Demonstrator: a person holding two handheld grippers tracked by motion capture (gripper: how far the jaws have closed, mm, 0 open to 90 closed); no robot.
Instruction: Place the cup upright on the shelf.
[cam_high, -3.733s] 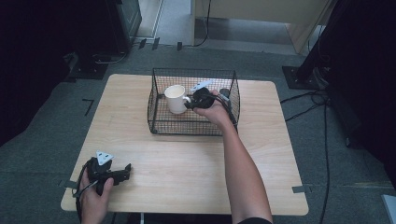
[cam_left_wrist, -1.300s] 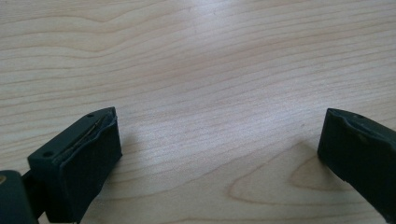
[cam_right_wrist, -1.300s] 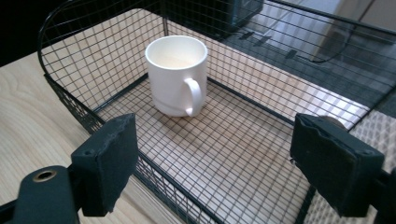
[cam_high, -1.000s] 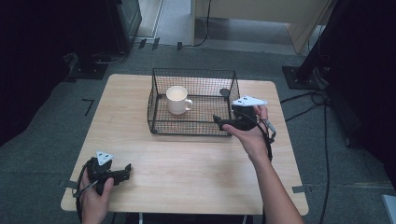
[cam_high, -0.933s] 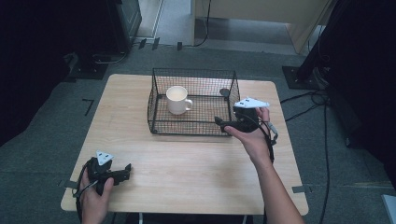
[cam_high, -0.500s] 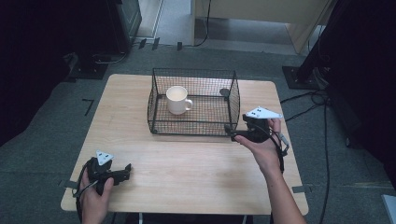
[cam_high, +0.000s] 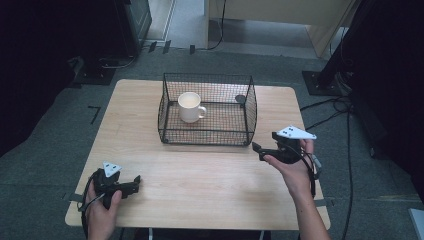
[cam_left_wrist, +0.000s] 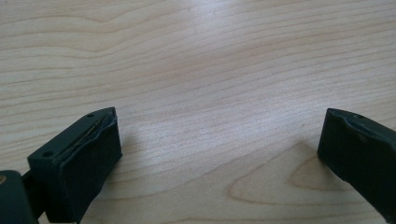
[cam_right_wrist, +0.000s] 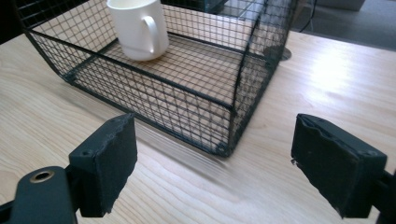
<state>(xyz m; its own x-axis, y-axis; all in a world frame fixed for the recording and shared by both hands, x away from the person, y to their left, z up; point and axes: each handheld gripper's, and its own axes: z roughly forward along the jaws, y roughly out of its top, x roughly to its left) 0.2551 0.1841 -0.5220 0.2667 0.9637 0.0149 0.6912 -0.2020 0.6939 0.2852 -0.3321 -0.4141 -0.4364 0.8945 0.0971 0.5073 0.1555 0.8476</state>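
The white mug stands upright inside the wire basket. The right gripper waits near the basket's front right corner, jaws wide apart, empty. The left gripper, well apart from the basket, is also spread open.

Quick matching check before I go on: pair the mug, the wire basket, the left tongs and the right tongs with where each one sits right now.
Things:
1. white mug
2. wire basket
3. left tongs
4. right tongs

Places:
A. near table corner, jaws open over bare wood
B. inside the basket, upright
C. just outside the basket's near right corner, jaws open
D. far middle of the table

Pairs: 1-B, 2-D, 3-A, 4-C
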